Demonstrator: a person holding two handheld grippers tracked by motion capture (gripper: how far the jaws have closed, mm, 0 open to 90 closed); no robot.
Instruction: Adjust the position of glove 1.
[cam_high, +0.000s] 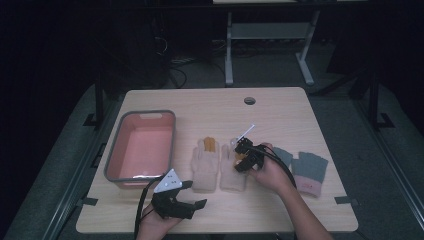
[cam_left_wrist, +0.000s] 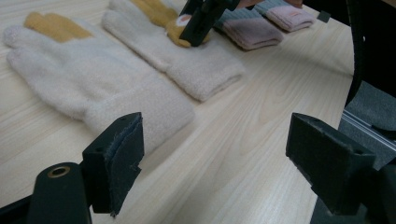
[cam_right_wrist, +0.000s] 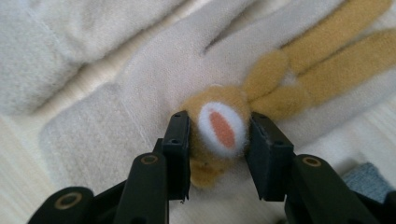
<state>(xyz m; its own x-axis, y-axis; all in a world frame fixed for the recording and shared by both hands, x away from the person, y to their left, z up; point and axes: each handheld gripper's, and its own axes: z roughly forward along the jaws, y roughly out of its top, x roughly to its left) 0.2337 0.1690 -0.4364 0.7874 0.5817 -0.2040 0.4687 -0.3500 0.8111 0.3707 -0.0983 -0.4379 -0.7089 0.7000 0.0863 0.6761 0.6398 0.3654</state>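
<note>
Two cream gloves lie flat side by side near the middle of the wooden table (cam_high: 280, 107), cuffs toward the person. Landmark = right cream glove (cam_high: 233, 167), w/ tan fingers and a small tan plush patch on its back.

Table carries everything. Pink tub (cam_high: 141, 146) w/ grey rim sits well left of the landmark glove, past the other glove. Left cream glove (cam_high: 206, 160) lies just beside the landmark on its left, nearly touching, also tan at the fingertips. Two grey fingerless gloves w/ pink cuffs sit to the right of the landmark: nearer one (cam_high: 283, 156) partly behind the right hand, farther one (cam_high: 310, 172) beyond it toward the table's right edge.

Left gripper (cam_high: 192, 195) rests near the table's front edge, below and left of the landmark, by the tub's near corner; jaws spread wide, nothing between them, bare wood under them in the left gripper view.

Right gripper (cam_high: 242, 154) is down on the landmark glove's back. In the right gripper view its jaws flank the tan plush patch (cam_right_wrist: 219, 128) w/ its white-and-orange oval, pads pressing both sides of it: pinching the patch.
</note>
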